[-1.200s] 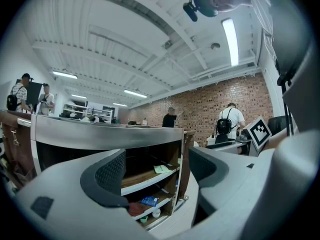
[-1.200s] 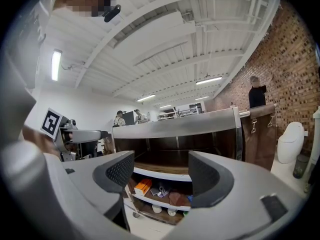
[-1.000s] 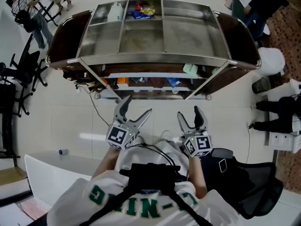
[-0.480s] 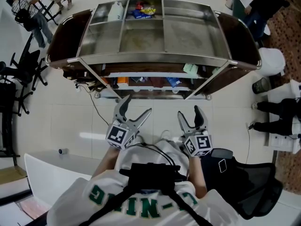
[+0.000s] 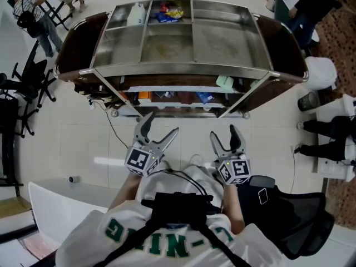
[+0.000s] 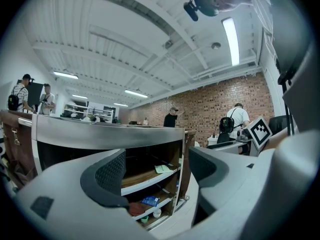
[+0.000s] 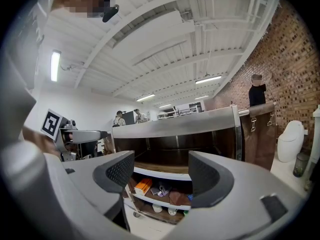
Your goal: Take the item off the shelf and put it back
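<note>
Both forearms are bent in close to the person's body. Each hand holds its tongs out in front, pointing about level at the shelf unit (image 5: 183, 68). The left tongs (image 5: 163, 124) are rolled a little to one side, with the jaws standing wide apart. In the left gripper view nothing sits between the ribbed pads (image 6: 111, 170); only the shelf unit shows through the gap. The right tongs (image 5: 223, 132) sit more squarely, and their jaws are also well apart. In the right gripper view they close on nothing. Both pairs of tongs are near each other and touch nothing. They are well apart from the shelf unit, with tiled floor (image 5: 83, 143) between.

No item is off the shelf. A pale green slip (image 5: 225, 81) lies at the front of the upper wooden shelf, towards the right. Lower down are an orange box (image 7: 143, 186) and a blue packet (image 6: 150, 201), with small cups beside them. On the steel top, a white bottle (image 5: 135, 14) and some bright packets (image 5: 169, 14) sit in the far compartments. Which of these the task means, I cannot tell.
</note>
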